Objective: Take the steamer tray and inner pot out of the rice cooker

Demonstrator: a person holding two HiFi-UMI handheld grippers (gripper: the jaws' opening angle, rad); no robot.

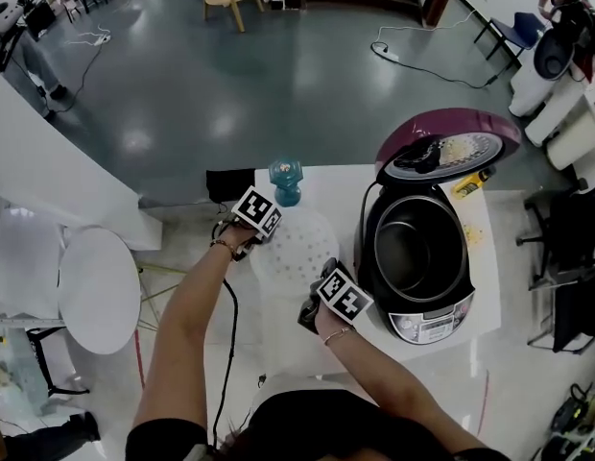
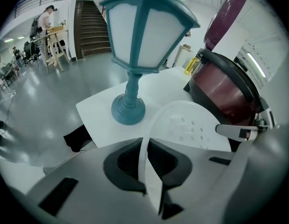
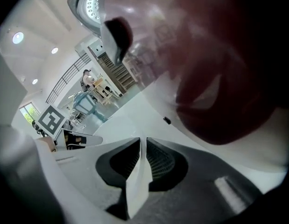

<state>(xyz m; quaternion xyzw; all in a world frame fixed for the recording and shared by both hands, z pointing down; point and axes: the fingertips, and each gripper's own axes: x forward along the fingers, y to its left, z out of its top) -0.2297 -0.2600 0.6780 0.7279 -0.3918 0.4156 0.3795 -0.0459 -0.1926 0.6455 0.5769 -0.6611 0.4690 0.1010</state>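
Head view looking steeply down; gripper views low, close, all sharing rice cooker (image 1: 424,327)

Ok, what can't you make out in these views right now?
- Head view: whether the steamer tray touches the table; white on white, seen from above.
- Head view: print on the control panel, too small.
- Right gripper view: the rice cooker, too close, blurred.

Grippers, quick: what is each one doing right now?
Left gripper: shut on the rim of the steamer tray.
Right gripper: shut on the tray's opposite rim.
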